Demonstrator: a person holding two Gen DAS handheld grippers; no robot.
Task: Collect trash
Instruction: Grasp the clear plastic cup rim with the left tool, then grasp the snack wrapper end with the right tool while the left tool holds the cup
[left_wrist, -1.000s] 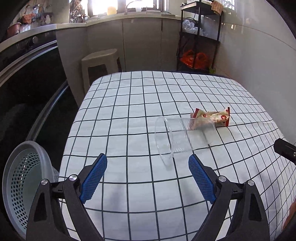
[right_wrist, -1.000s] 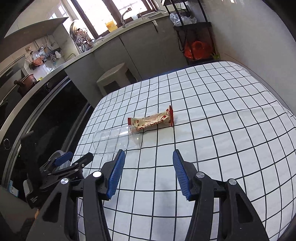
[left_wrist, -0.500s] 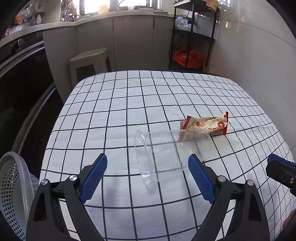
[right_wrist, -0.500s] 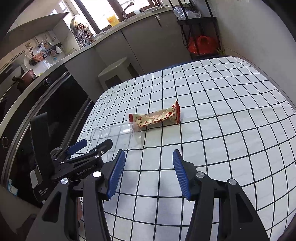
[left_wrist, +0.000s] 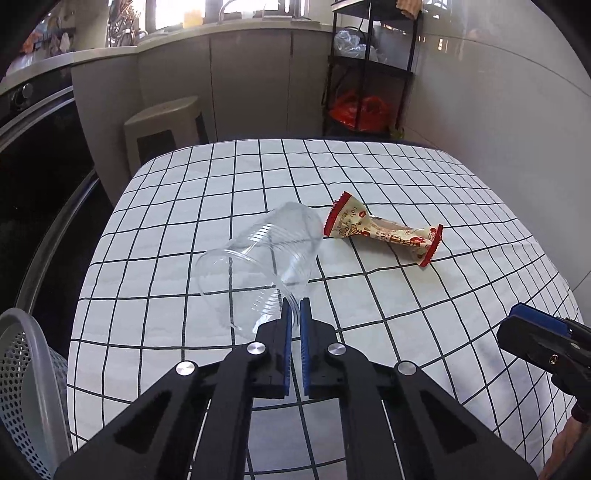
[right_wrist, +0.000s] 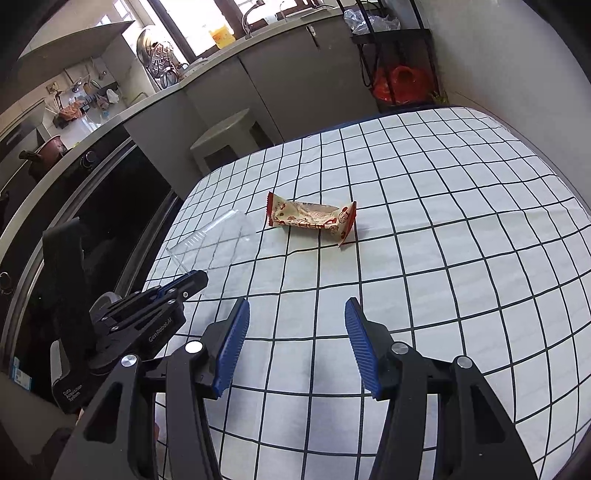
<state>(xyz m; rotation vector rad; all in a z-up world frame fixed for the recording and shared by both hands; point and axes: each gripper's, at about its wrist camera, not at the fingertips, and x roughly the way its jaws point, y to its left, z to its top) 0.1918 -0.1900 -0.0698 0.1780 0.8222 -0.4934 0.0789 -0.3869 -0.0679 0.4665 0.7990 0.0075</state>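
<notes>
**Left gripper pinches cup rim; wrapper lies beyond**

In the left wrist view the left gripper (left_wrist: 294, 314) is clenched on the rim of a clear plastic cup (left_wrist: 258, 258), its blue pads nearly together with the thin wall pinched between them. The cup is on its side on the checked tablecloth (left_wrist: 388, 177), mouth toward the camera, base pointing to about 1 o'clock. At 8 o'clock, off the table's edge, stands a perforated grey basket (left_wrist: 22, 369). The tip of the right gripper (left_wrist: 532, 328) enters at 4 o'clock.

In the right wrist view the right gripper (right_wrist: 295, 336) hangs released above the cloth, jaws wide apart with nothing between them. The left gripper's body shows at 9 o'clock, its tip at the cup's rim.

Farther out, just beyond the cup's base at 1 o'clock, lies a red-edged snack wrapper (left_wrist: 380, 230), flat on the cloth. Past the table's far edge are a beige stool (left_wrist: 162, 122) at 11 o'clock and a black shelf rack (left_wrist: 369, 74) at 1 o'clock.
</notes>
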